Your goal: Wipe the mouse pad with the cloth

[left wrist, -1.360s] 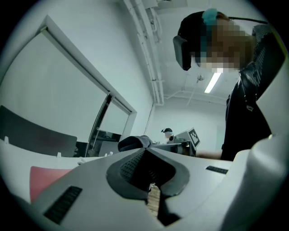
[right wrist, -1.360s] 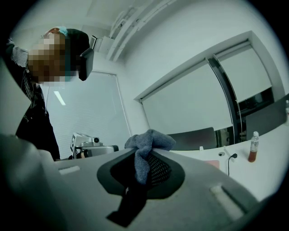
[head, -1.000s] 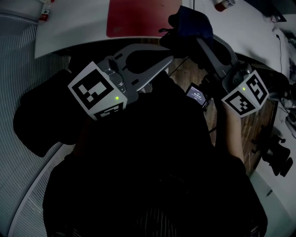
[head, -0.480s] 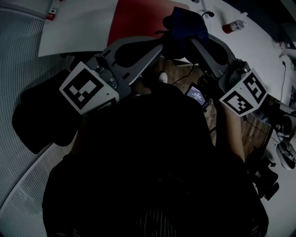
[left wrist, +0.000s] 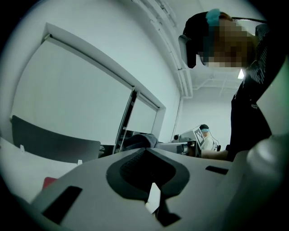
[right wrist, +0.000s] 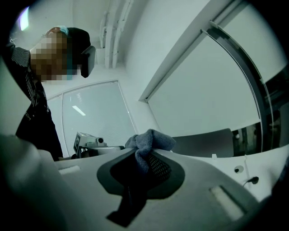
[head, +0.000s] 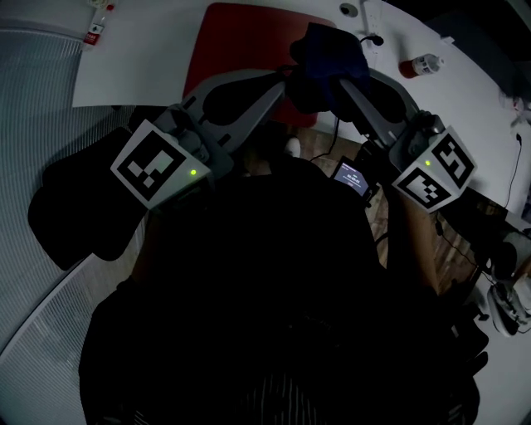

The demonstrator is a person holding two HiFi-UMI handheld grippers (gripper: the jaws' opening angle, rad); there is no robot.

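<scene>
A red mouse pad (head: 236,46) lies on the white table (head: 141,58) at the top of the head view. Both grippers are held up at the table's near edge, over the pad's near side. My right gripper (head: 325,76) is shut on a dark blue cloth (head: 328,51), which bunches out past its tips; the right gripper view shows the cloth (right wrist: 149,142) pinched between the jaws. My left gripper (head: 280,81) is shut with nothing in it, its tips just left of the cloth. A corner of the pad (left wrist: 49,182) shows low in the left gripper view.
A small red bottle with a white cap (head: 419,65) lies on the table at the right, near a cable and small round parts (head: 358,17). A red-and-white item (head: 95,31) sits far left. A black chair (head: 75,207) stands left; a small lit screen (head: 353,174) hangs below.
The view has swung so that more of the red pad shows. Both grippers have come forward over the pad's near edge, the cloth still held in the right one.
</scene>
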